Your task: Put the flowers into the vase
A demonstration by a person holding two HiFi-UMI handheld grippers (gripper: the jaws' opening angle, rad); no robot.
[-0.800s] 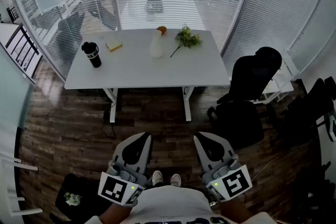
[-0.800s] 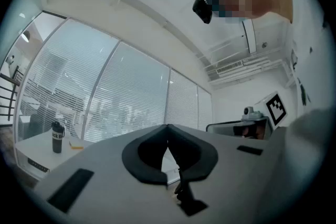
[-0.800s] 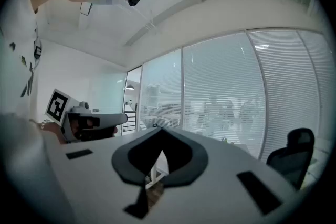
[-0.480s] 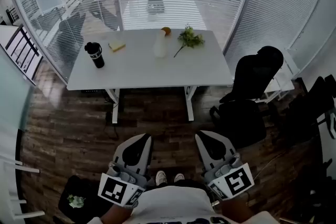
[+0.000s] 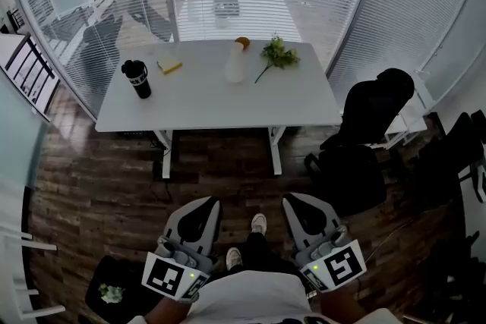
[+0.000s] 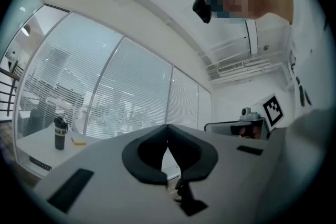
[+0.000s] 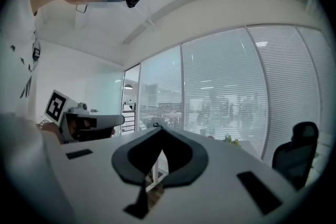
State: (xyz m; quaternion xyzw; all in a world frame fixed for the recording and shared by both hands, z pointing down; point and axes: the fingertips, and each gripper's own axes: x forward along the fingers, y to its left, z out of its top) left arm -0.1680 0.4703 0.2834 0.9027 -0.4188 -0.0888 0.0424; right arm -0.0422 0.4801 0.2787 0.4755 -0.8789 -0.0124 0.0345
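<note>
Where the person stands: on the dark wood floor [image 5: 99,186], well apart from the white rectangular bench [image 5: 197,99] that carries the task's things.
Black lidded bottle [image 5: 137,78]: upright near the bench's left end; no part in the task.
Small yellow block [image 5: 168,66]: flat on the bench, just right of the bottle.
Left claw [image 5: 205,206]: low and close to the body, jaws pressed together on nothing, as the left gripper view shows.
White vase [image 5: 236,66]: upright toward the far edge of the bench, near its middle; nothing can be seen standing in it.
Small orange thing [image 5: 242,42]: just behind the vase; too small to tell what it is.
Green sprig of flowers [image 5: 278,55]: lying on the bench just right of the vase, stem end pointing toward the near side, blooms toward the far side; apart from both claws.
Right claw [image 5: 298,204]: level with the left one, jaws likewise pressed together and empty.
Black office chair [image 5: 372,125]: beside the bench's right end.
Progress: judged as not started; the walk up, the pinch on the stem and the placing in the vase all remain.
</note>
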